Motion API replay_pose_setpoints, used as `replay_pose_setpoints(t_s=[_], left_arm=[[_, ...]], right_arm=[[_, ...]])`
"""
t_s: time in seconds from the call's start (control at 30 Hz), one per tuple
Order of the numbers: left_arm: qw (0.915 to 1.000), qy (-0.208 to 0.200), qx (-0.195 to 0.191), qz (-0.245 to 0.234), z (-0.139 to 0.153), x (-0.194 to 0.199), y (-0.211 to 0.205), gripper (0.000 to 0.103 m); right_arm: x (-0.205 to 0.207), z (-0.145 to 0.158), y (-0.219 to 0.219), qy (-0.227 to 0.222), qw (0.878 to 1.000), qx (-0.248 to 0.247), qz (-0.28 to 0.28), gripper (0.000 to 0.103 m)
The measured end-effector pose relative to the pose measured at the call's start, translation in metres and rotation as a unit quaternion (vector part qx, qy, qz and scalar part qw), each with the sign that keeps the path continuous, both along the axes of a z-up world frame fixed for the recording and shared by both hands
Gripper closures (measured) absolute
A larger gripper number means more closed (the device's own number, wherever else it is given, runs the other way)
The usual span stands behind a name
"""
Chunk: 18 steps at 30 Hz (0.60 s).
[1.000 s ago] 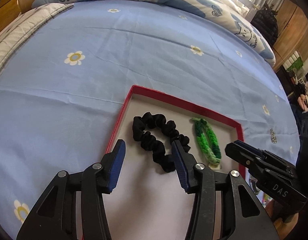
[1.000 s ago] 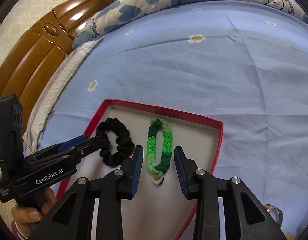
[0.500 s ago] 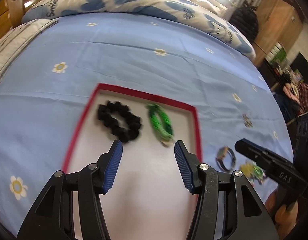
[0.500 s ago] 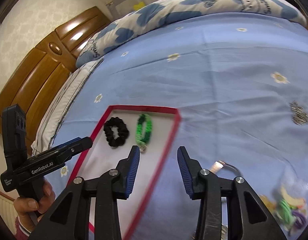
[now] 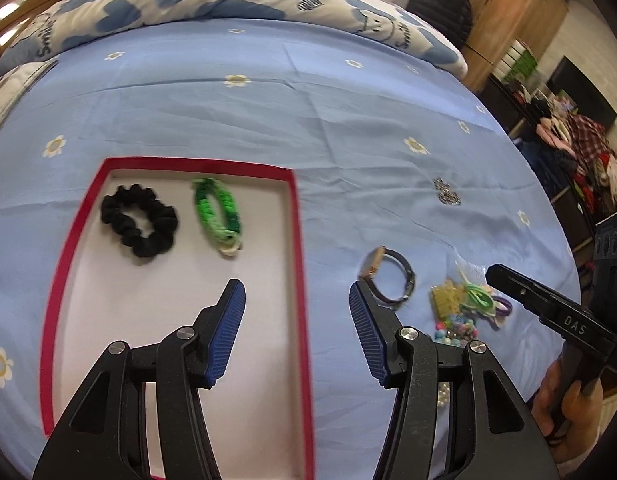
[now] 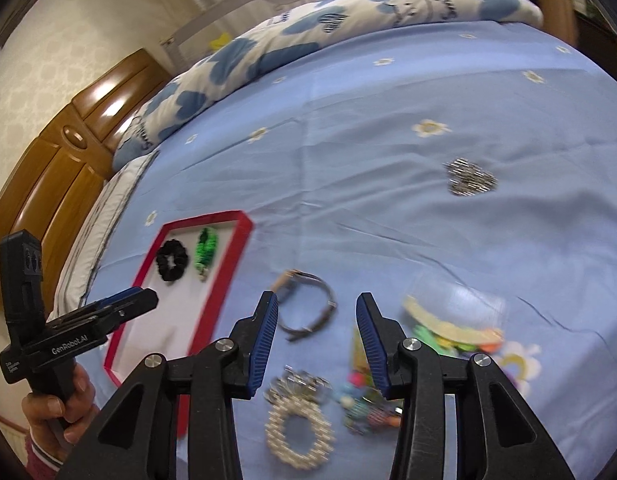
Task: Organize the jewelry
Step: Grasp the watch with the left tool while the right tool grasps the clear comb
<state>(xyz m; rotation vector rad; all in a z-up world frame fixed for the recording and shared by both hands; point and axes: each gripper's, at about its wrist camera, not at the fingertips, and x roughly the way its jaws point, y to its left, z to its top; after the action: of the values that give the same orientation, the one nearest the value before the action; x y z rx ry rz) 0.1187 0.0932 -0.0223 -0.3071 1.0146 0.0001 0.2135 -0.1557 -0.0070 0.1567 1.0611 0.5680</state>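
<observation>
2 pcs done: scrunchie (image 5: 139,225) & green band (image 5: 217,211) at tray's (image 5: 297,240) far end. Watch (image 6: 306,305), pearls (image 6: 298,430), beads etc. left on bed. Left gripper (image 5: 296,332) & right gripper (image 6: 315,342): jaws spread, empty.

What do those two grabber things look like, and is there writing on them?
Both are black plastic with silver screws and ridged blue pads on the fingers. The left gripper reads "GenRobot.AI" in white along its side and has a boxy black handle; the hand holding it wears a dark pinkish knitted cuff. The right gripper reads "DAS" in white.
</observation>
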Motion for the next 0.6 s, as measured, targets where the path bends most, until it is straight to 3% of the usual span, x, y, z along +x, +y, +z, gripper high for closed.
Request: replay_pose_setpoints(t_s=[0.6], left_arm=[[0.9964,0.032,0.031,-0.072,-0.023,0.045,-0.057,0.050]], right_arm=[[0.017,-0.033,-0.100,0.032,0.996,-0.020,-0.080,0.055]])
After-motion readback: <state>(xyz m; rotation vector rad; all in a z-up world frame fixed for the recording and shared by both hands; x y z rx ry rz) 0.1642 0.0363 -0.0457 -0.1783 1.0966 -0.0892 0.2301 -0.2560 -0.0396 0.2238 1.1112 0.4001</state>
